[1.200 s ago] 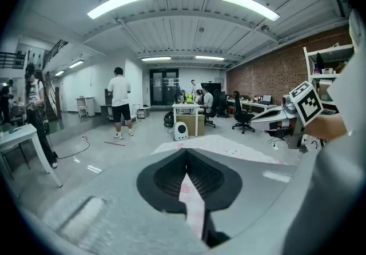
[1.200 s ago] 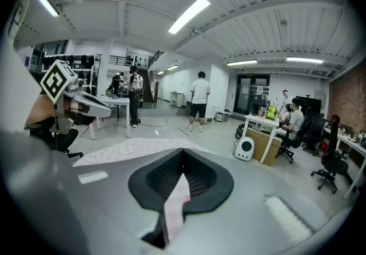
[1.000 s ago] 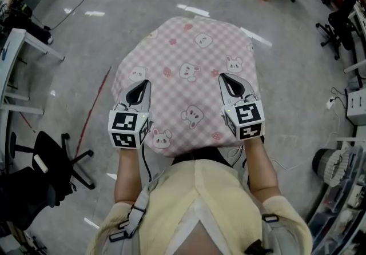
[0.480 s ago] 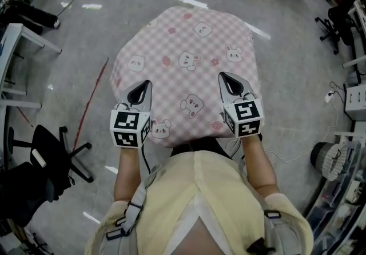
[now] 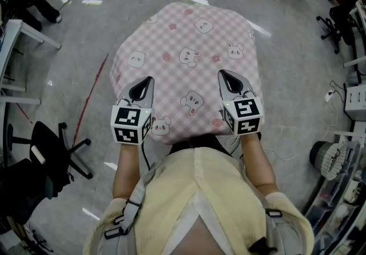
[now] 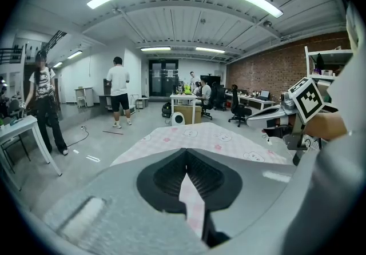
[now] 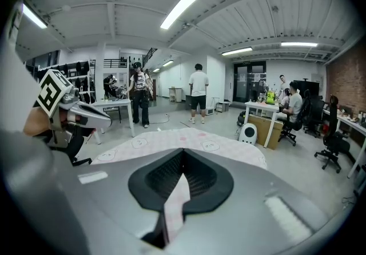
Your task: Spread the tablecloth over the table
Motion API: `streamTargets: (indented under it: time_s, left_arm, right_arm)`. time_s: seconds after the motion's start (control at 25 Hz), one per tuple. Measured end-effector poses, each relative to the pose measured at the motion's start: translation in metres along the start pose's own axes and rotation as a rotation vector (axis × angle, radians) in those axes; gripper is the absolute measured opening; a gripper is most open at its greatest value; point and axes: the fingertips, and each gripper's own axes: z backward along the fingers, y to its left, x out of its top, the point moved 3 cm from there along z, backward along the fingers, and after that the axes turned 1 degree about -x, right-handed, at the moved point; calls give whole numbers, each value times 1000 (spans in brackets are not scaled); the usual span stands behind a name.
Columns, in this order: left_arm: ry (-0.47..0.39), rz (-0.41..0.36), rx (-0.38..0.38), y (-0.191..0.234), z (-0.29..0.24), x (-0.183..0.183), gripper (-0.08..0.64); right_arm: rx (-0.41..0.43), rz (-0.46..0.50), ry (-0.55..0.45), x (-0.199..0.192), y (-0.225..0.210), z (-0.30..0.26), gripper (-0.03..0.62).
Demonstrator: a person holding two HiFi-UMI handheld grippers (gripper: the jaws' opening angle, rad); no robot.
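At the near edge of the pink checked tablecloth (image 5: 189, 31), the left gripper (image 5: 147, 82) is clamped tight on a fold of cloth. Cartoon animal faces (image 5: 190, 56) and flowers (image 5: 167, 57) dot the spread-out fabric. Rightward, the right gripper (image 5: 223, 75) pinches it likewise.

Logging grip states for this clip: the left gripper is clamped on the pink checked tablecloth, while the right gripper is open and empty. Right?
Not quite. The right gripper is shut on a fold of the tablecloth too, as the right gripper view shows. The left gripper is clamped on it, as stated.
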Motion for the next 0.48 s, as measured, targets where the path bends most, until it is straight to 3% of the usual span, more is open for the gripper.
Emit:
streamTargets:
  time_s: [0.48]
  left_arm:
    - [-3,22,-30,-3,-12,-1,6]
  right_arm:
    - [15,13,16,-3,1,-9,3]
